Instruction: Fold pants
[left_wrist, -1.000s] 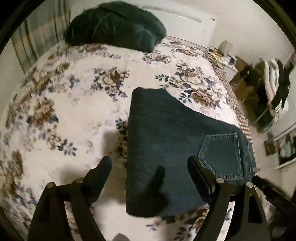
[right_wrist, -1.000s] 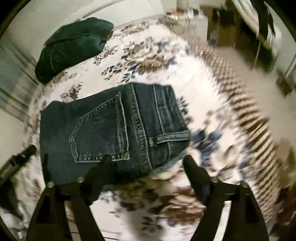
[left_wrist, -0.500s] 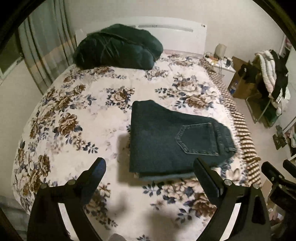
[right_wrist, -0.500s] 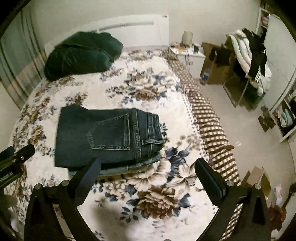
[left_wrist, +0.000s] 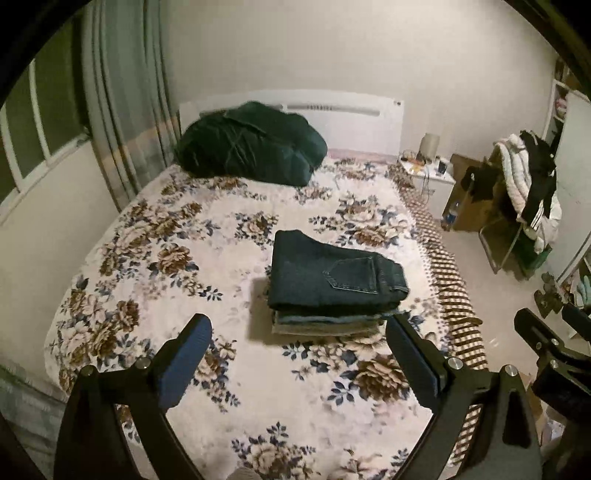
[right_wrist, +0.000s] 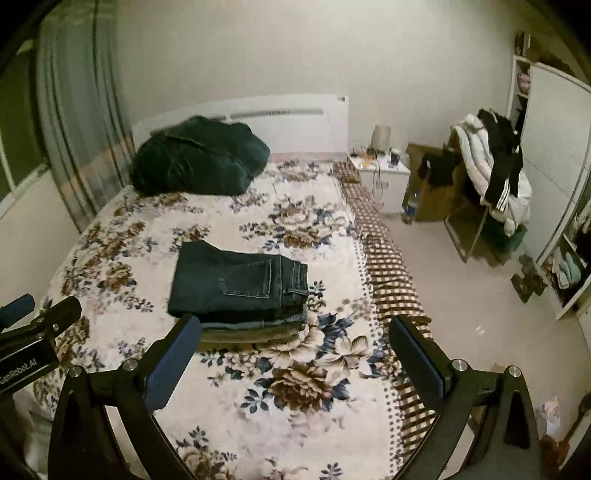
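Observation:
Dark blue folded jeans (left_wrist: 332, 273) lie on top of a small stack of folded pants on the floral bedspread (left_wrist: 177, 266), back pocket facing up. They also show in the right wrist view (right_wrist: 236, 284). My left gripper (left_wrist: 299, 343) is open and empty, held back from the stack above the near part of the bed. My right gripper (right_wrist: 295, 343) is open and empty, also well back from the stack. The left gripper's body shows at the left edge of the right wrist view (right_wrist: 33, 332).
A dark green bundle of bedding (left_wrist: 251, 147) lies by the white headboard (left_wrist: 347, 114). A nightstand (right_wrist: 380, 181), cardboard box and a chair heaped with clothes (right_wrist: 495, 177) stand right of the bed. Curtains (left_wrist: 122, 122) hang on the left.
Both grippers have pulled up and back from the folded jeans. The stack looked large and close a second ago and now lies small in the middle of the bed.

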